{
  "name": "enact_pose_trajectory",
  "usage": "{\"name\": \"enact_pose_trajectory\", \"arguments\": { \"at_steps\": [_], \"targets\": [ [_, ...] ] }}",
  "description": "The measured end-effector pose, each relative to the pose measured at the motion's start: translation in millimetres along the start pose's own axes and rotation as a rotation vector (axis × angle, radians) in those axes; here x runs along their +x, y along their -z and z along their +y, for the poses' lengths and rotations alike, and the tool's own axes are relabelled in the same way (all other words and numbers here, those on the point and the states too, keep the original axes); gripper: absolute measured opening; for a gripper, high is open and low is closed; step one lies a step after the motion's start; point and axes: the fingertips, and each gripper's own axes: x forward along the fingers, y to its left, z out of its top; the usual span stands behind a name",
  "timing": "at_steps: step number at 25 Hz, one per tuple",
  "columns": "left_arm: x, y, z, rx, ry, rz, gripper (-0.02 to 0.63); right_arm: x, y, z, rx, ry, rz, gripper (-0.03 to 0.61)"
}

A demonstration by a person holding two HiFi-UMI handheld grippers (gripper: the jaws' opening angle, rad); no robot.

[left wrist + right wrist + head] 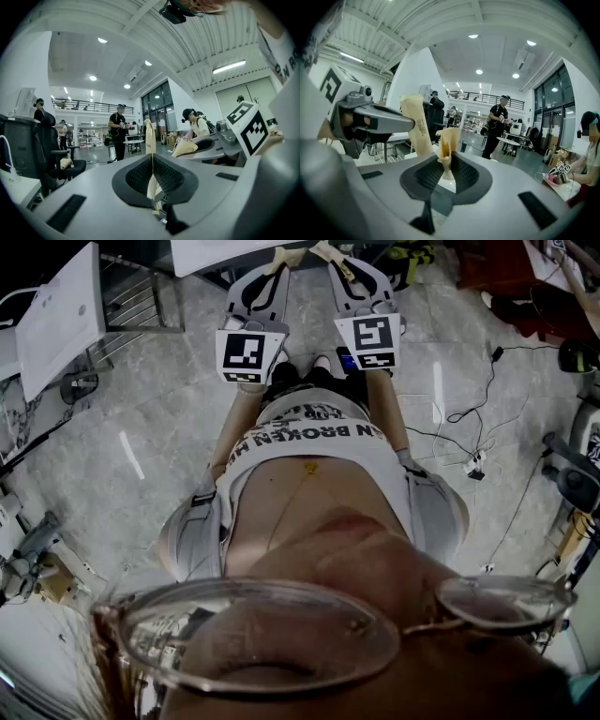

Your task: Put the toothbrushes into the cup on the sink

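1. Since none of the views shows the toothbrushes, the cup or the sink, I judge the task not yet begun: no brush is held or placed, and every step is left to do.
2. The floor (169,427) is the largest surface. It is grey, stone-patterned tile, glossy enough to carry streaks of light, with thin dark cables (469,409) lying loose across its right side.
3. The person's shirt (309,442) is pale, soft cloth with dark print. Both tools are held out in front of the waist, over bare floor.
4. The left gripper (151,136) and the right gripper (449,145) have smooth, matte grey moulded shells with rounded shoulders. On each, a dark recess of ribbed, mesh-like texture surrounds the jaw roots.
5. The marker cubes (248,354) are flat-faced and white with crisp black square patterns, one on each tool.
6. The fingertips (150,133) are slim tan strips, seemingly a soft wrapped material. The left pair is pressed into one thin seam with nothing between, and the right pair is likewise closed and bare.
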Motion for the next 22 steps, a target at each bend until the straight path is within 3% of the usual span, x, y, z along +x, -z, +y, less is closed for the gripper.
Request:
{"name": "enact_pose_trajectory", "arguments": {
  "at_steps": [12,22],
  "targets": [
    [2.8,-2.9,-28.6,-0.027,-0.029,-0.019,0.015,-30.5,11.4,-20.4,0.039,-0.026,-0.056,0.063],
    [26.6,-4.1,-16.3,-0.043,-0.001,-0.036,0.015,-22.1,11.9,-42.9,0.061,0.031,-0.058,0.063]
  ]
}}
